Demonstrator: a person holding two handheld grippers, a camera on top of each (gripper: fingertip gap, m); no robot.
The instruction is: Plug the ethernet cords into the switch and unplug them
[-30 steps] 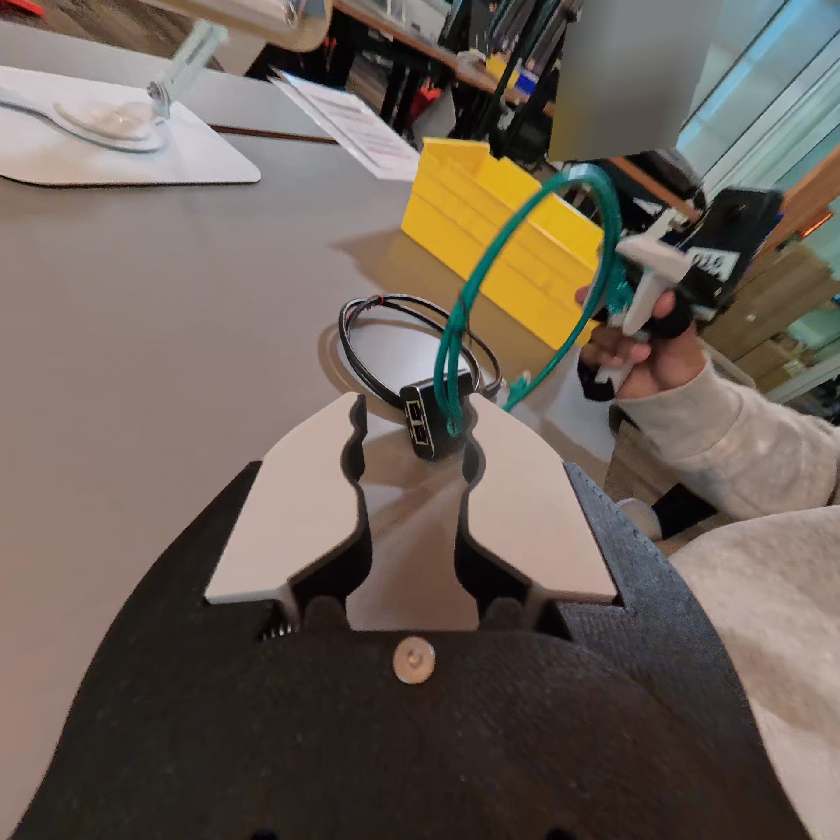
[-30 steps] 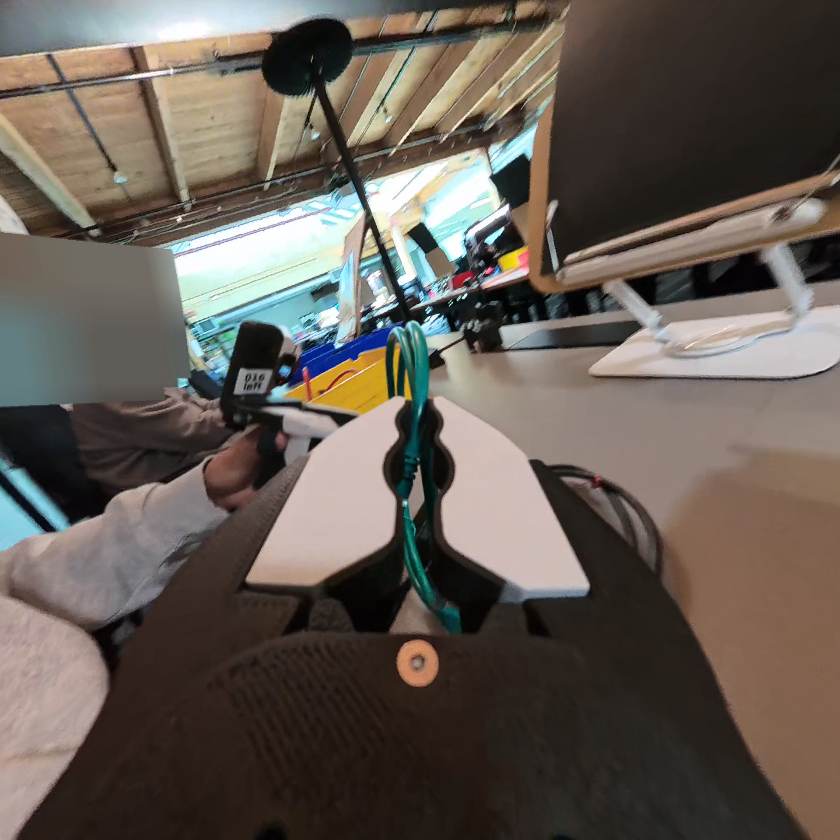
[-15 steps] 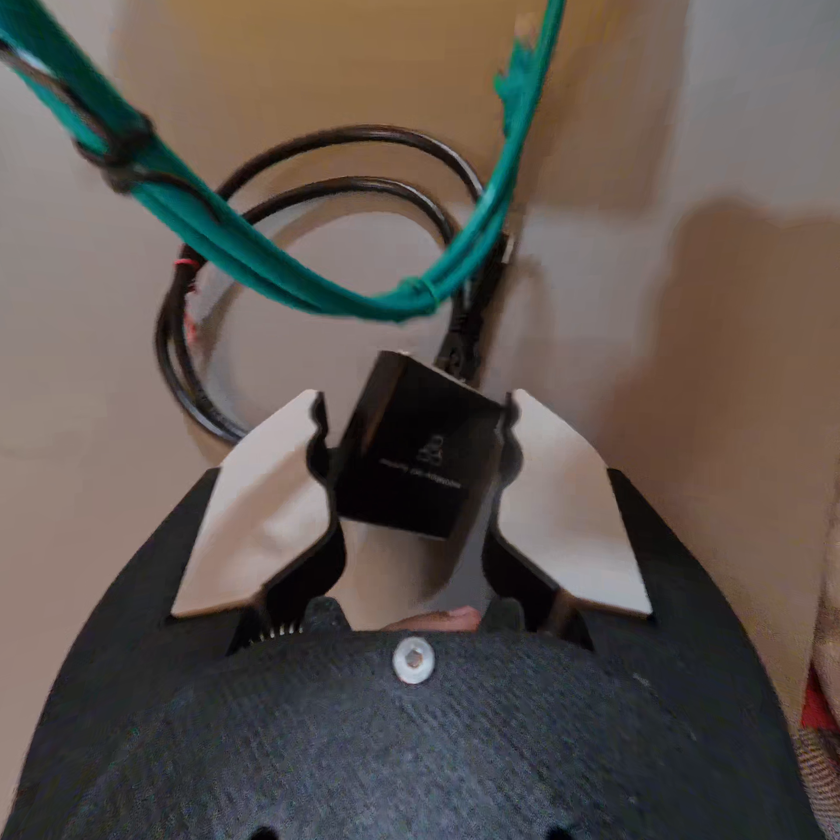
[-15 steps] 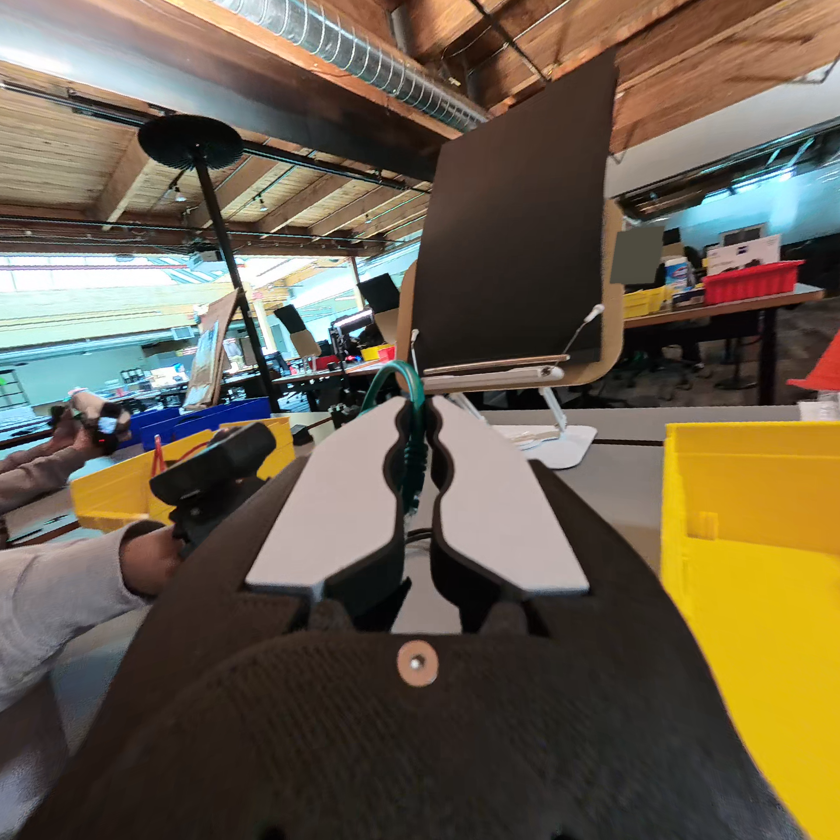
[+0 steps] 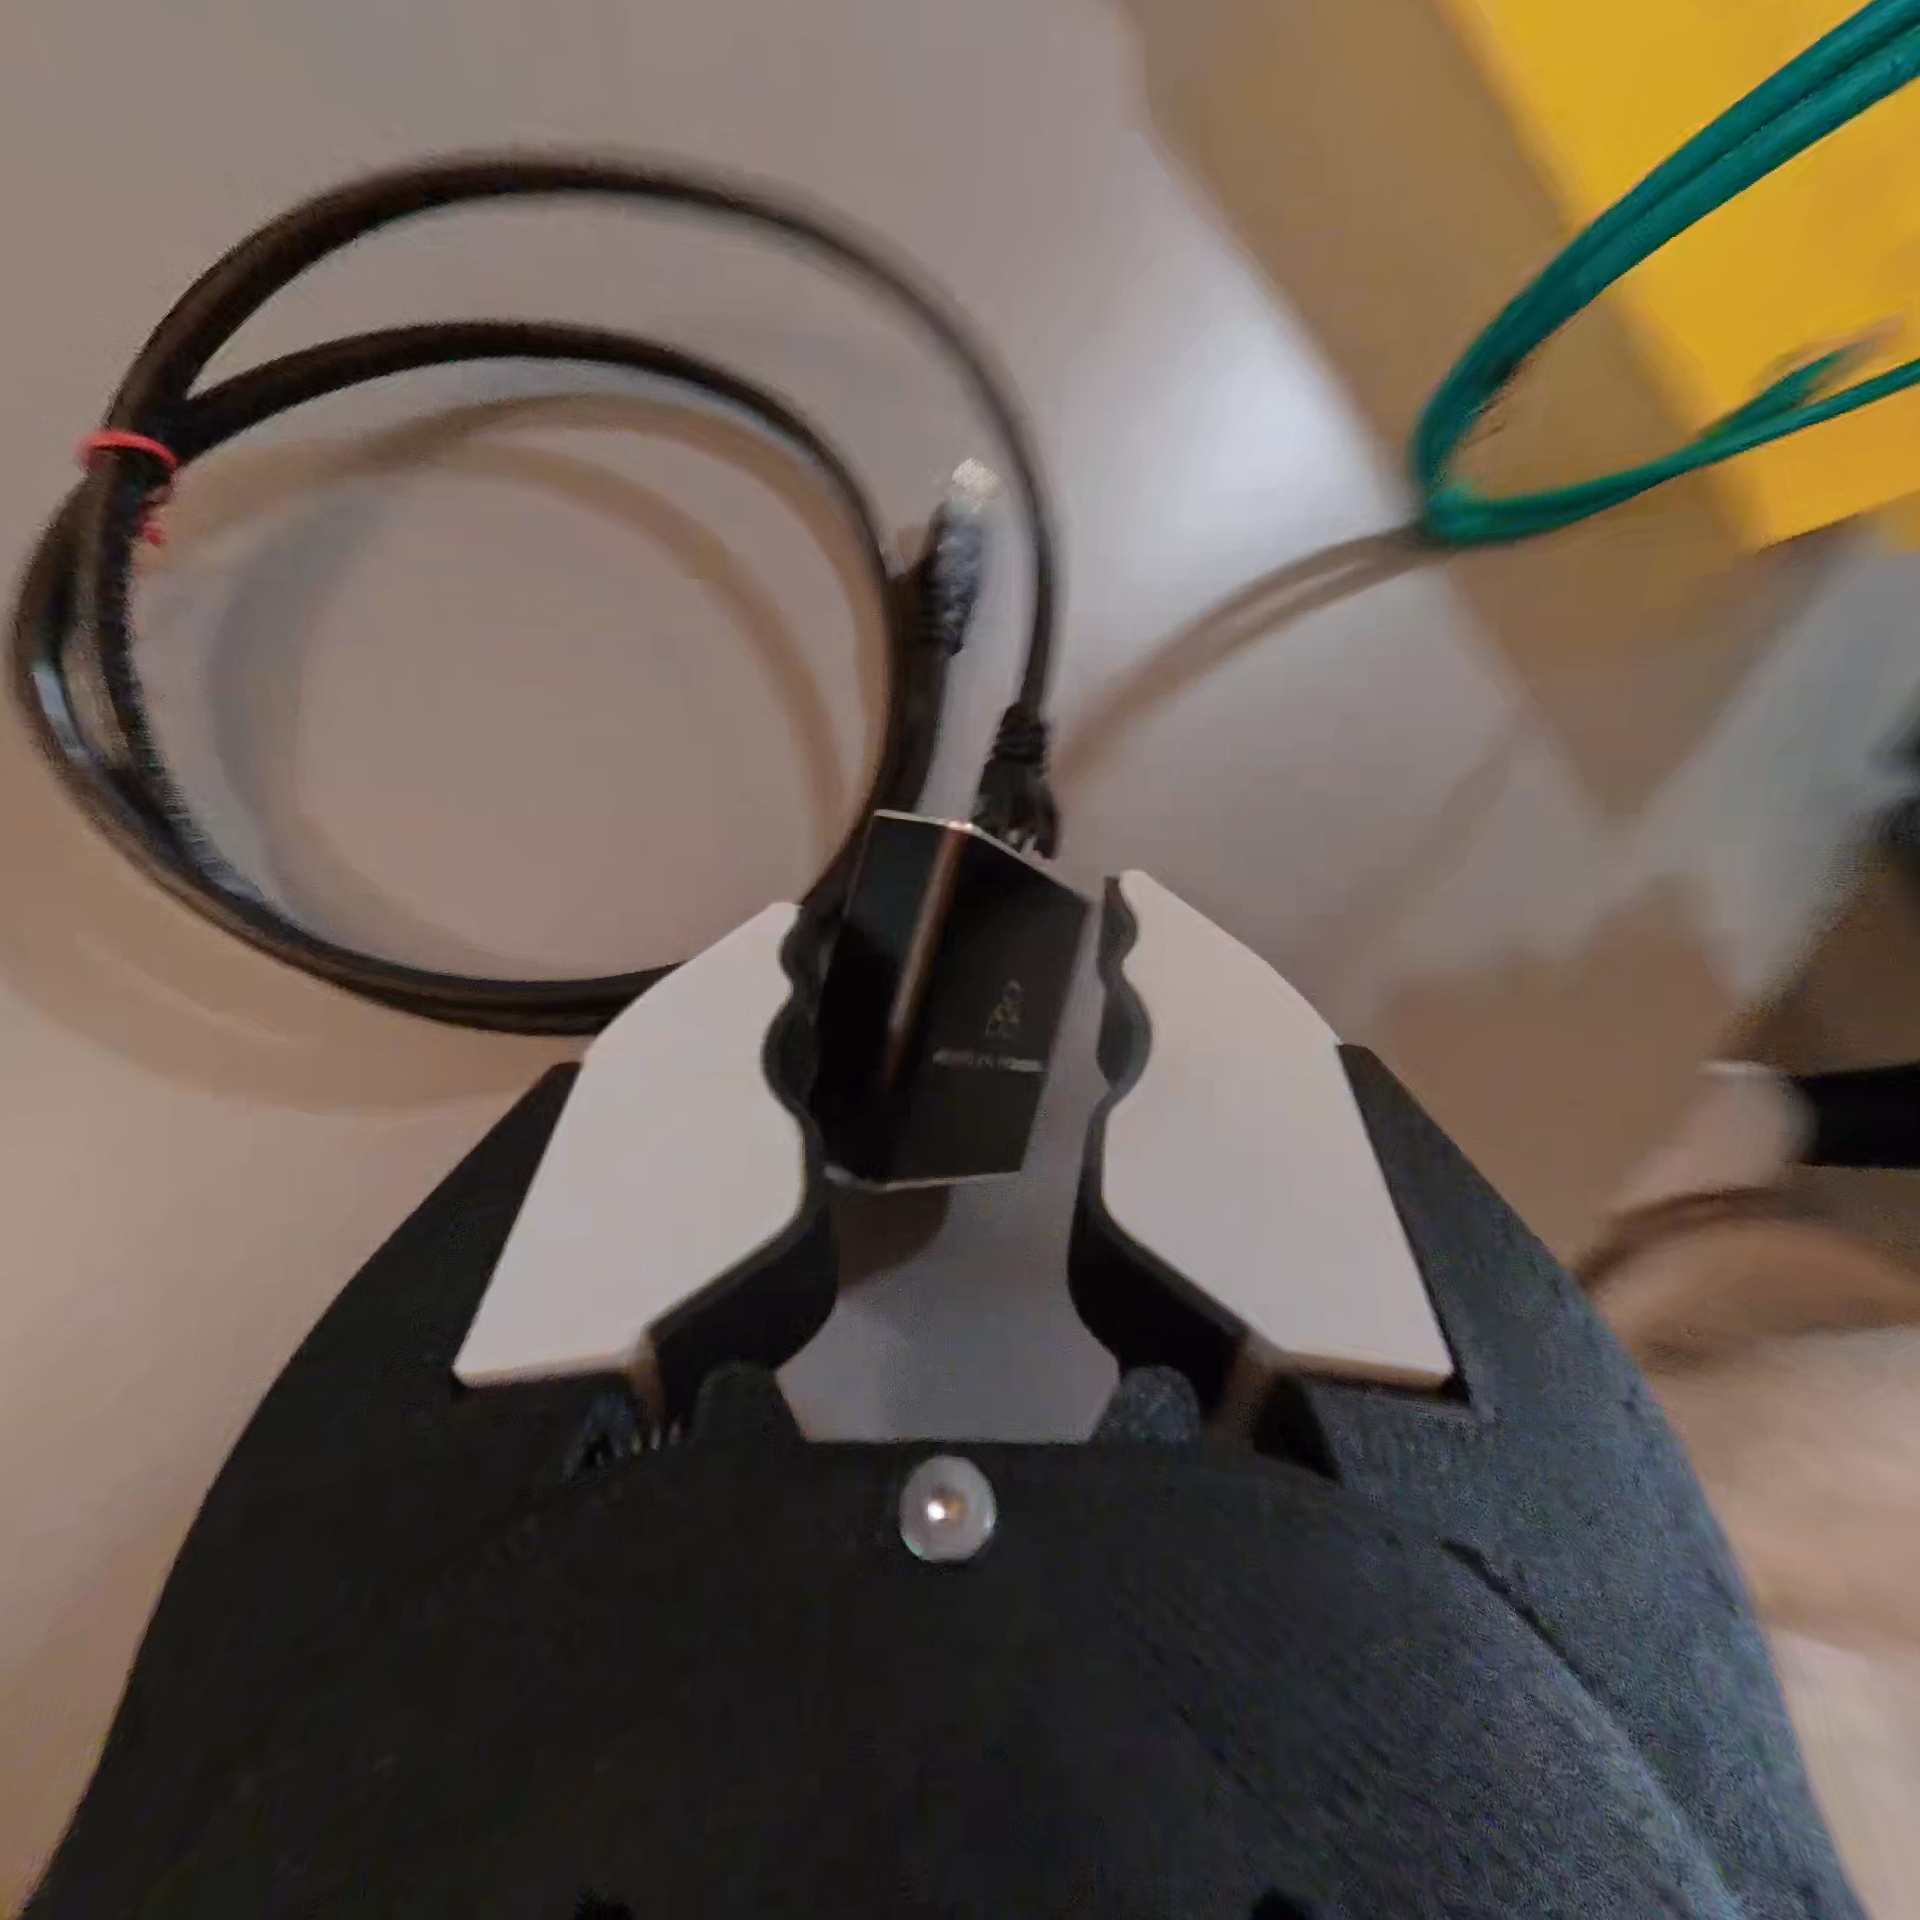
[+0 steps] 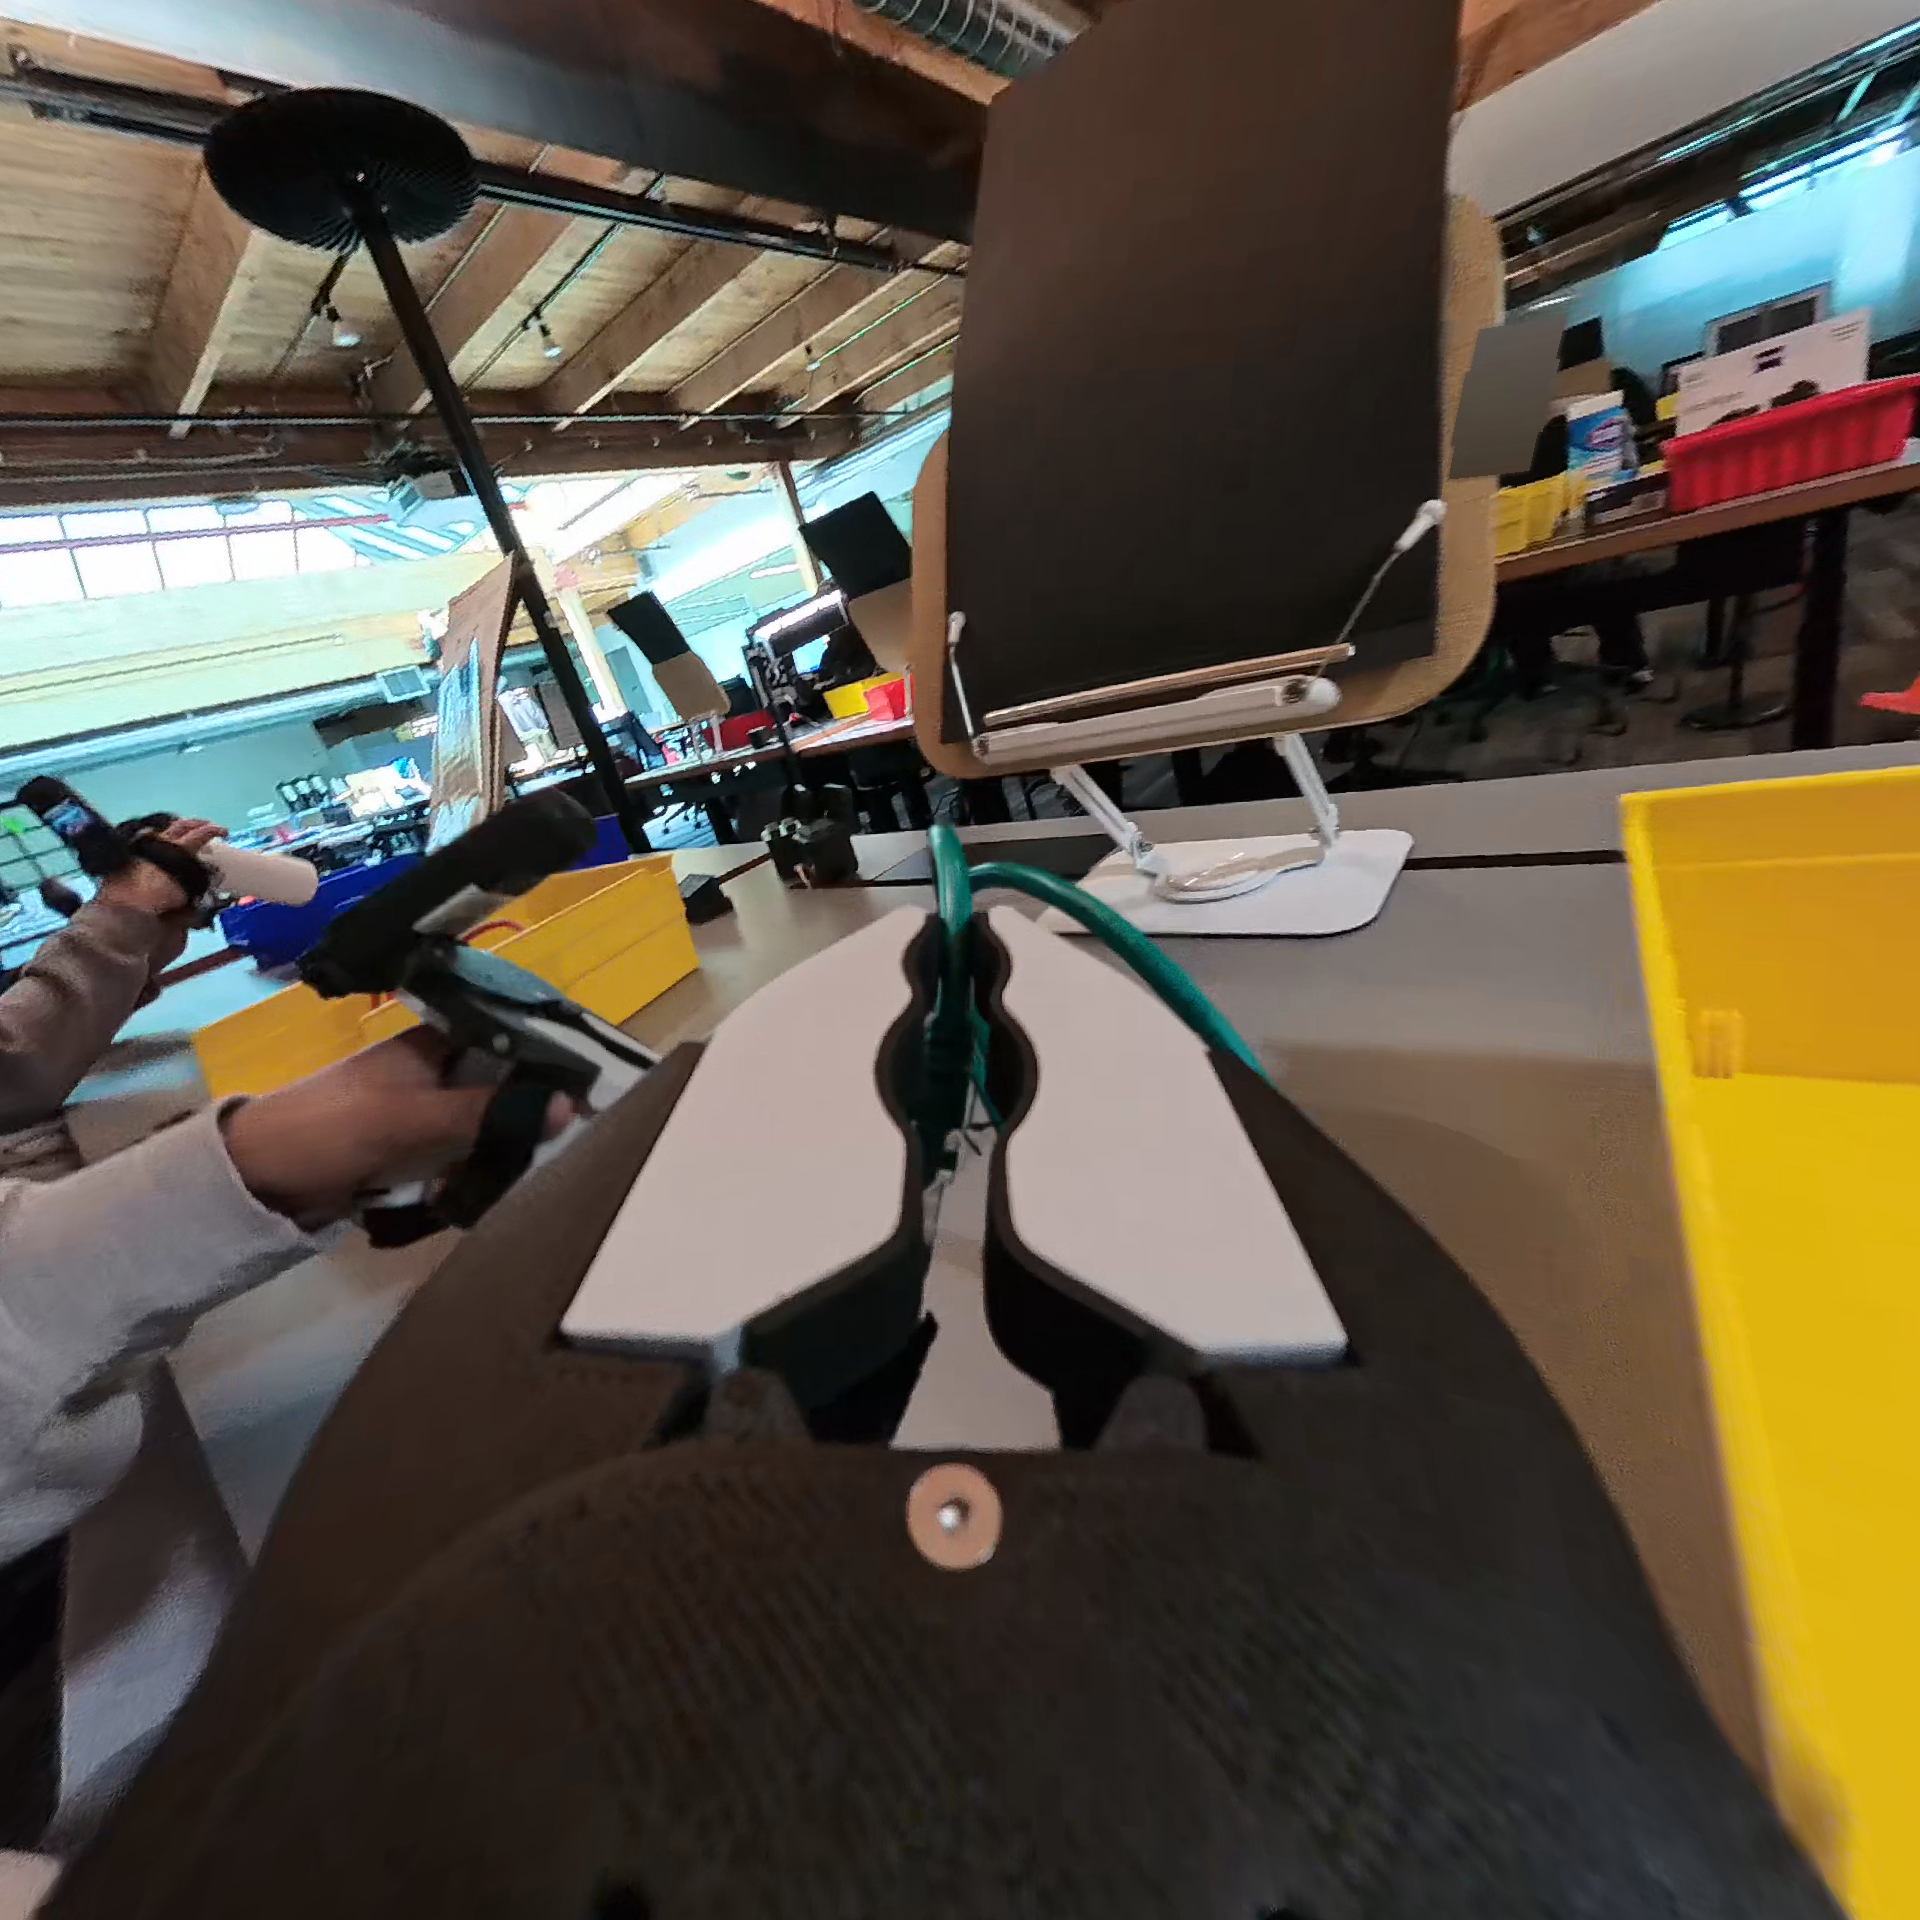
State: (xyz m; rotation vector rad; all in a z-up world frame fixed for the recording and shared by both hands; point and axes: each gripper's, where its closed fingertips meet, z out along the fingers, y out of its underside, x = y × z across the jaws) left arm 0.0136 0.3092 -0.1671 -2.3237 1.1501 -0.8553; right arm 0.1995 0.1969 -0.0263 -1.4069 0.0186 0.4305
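In the left wrist view my left gripper (image 5: 956, 904) is shut on the small black switch (image 5: 945, 1039), which sits tilted between the jaws. A coiled black ethernet cord (image 5: 436, 353) lies on the table beyond it. One end is plugged into the switch's far side and its free plug (image 5: 961, 530) lies loose. My right gripper (image 6: 956, 925) is shut on the green ethernet cord (image 6: 945, 1039) near its plug. The cord's loop arcs forward and to the right, and it also shows in the left wrist view (image 5: 1558, 343) at the upper right.
A yellow bin (image 6: 1787, 1143) stands close on the right and also shows in the left wrist view (image 5: 1662, 208). A dark board on a white stand (image 6: 1195, 468) stands at the back of the grey table (image 6: 1455, 987). More yellow bins (image 6: 582, 935) and another person's hand are at the left.
My left gripper came down over the switch and closed on it, tilting it. My right gripper turned right with the green cord, which moved away to the right of the switch.
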